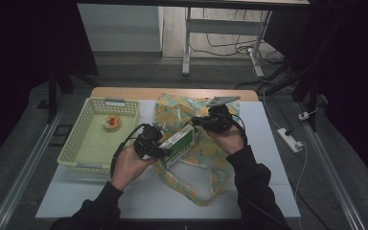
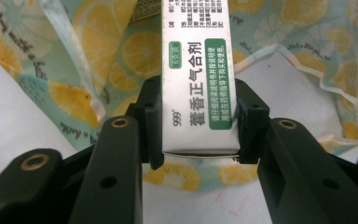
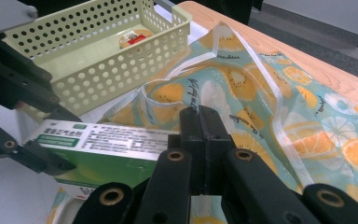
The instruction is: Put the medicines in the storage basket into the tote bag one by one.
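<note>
Left gripper [image 2: 196, 135] clamps the medicine box [image 2: 198, 74] across its narrow end, over the lemon-print bag [image 1: 206, 158]. Right gripper [image 3: 204, 154], jaws together, pinches the bag's fabric. Light, stiff carton, I'd judge, slick and crushable; limp bag needs holding at the rim.

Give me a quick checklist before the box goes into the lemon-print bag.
1. Left gripper clamps the box on both sides: ok.
2. Right gripper shut on the bag edge: ok.
3. Bag mouth open wide enough for the box: cannot tell.
4. Box pointed toward the bag: ok.
5. Basket clear of the path: ok.
6. Bag lying on the table, not hanging off: ok.
</note>
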The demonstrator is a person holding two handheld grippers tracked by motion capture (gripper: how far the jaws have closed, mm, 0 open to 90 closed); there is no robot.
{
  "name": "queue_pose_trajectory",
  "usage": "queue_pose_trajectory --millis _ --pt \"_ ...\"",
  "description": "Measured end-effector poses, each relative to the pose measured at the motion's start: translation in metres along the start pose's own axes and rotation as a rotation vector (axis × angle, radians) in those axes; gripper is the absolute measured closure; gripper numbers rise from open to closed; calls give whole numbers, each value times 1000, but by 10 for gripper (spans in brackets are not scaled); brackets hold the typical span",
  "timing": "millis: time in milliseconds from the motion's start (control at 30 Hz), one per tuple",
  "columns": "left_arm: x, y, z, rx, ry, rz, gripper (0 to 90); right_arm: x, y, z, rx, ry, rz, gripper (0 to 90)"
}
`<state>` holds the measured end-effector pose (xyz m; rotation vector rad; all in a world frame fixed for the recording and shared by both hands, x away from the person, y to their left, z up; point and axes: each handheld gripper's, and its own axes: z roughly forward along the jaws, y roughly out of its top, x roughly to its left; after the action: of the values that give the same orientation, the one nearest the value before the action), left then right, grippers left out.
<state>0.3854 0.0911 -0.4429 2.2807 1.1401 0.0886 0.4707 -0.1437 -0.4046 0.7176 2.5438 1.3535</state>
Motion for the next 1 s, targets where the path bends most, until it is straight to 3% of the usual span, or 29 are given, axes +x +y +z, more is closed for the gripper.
queue_pose_trajectory --millis 633,1000 --pt "8 24 17 -26 43 -9 619 0 1 0 -6 11 3 900" --pt "16 36 23 -54 89 -28 619 -1 0 -1 -6 4 8 900"
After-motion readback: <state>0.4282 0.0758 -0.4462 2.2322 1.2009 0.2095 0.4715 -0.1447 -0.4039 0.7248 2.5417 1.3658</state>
